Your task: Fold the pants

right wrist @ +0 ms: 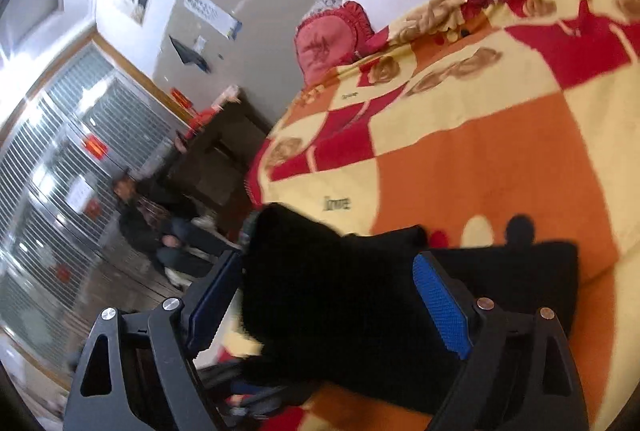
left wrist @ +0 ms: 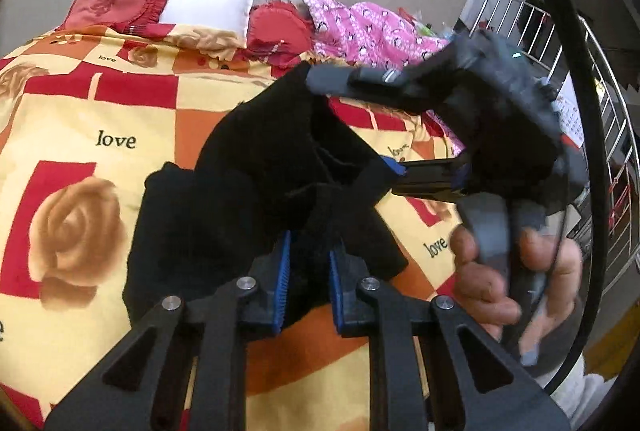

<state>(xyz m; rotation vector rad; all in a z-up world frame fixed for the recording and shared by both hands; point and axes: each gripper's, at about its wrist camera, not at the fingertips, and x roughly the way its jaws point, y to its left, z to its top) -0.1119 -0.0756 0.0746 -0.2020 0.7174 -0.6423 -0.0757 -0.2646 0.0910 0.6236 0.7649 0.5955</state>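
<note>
Both grippers' fingers (left wrist: 283, 285) (right wrist: 440, 305) pinch bunched black pants (left wrist: 256, 199) above blanket (left wrist: 100, 103).

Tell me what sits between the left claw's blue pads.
A bunched fold of the black fabric pants fills the gap between the left claw pads, seen in the left wrist view.

Bed under a red, orange and yellow blanket (left wrist: 80, 103); at its head a white pillow (left wrist: 208, 7), red ruffled cushions (left wrist: 116, 1), pink printed cloth (left wrist: 372, 31).

Black pants (left wrist: 240, 199), red-orange-yellow rose-print blanket (left wrist: 80, 103), blue-padded claws, pink patterned quilt (left wrist: 372, 31)
</note>
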